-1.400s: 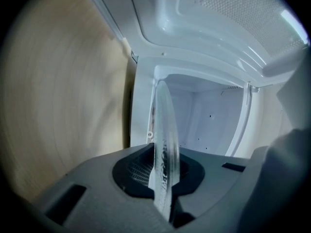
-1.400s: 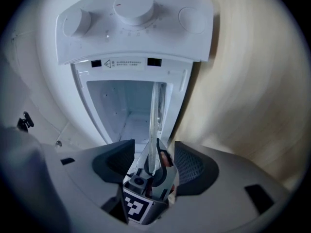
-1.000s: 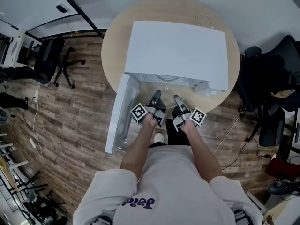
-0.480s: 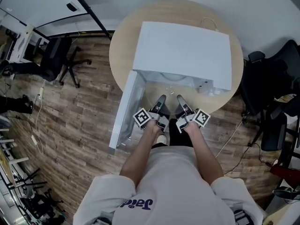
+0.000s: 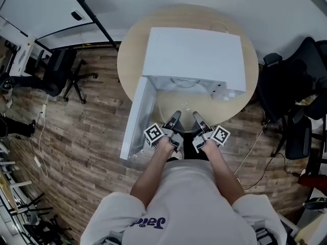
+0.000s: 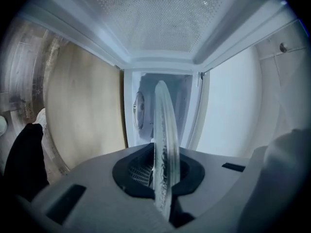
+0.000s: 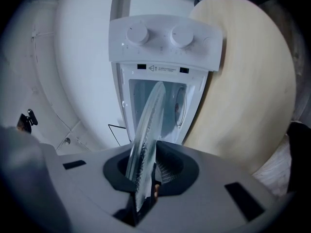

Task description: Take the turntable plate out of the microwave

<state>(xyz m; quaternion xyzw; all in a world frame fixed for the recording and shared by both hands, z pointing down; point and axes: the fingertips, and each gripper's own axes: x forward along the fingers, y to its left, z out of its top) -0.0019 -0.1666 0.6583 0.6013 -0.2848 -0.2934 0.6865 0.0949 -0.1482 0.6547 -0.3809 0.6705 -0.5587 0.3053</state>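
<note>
The left tongs (image 5: 176, 116) and the right tongs (image 5: 196, 116) (jaws just closing) are both gripping the round clear-glass turntable plate (image 6: 164, 125), which is lying toward 12 o'clock.

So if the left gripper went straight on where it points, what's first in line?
The microwave. The left gripper, shut on the turntable plate, points into its open cavity, so probably the rear wall first; depth unclear.

An office — swivel chairs (image 5: 55, 75) on wood-plank floor (image 5: 87, 137)
</note>
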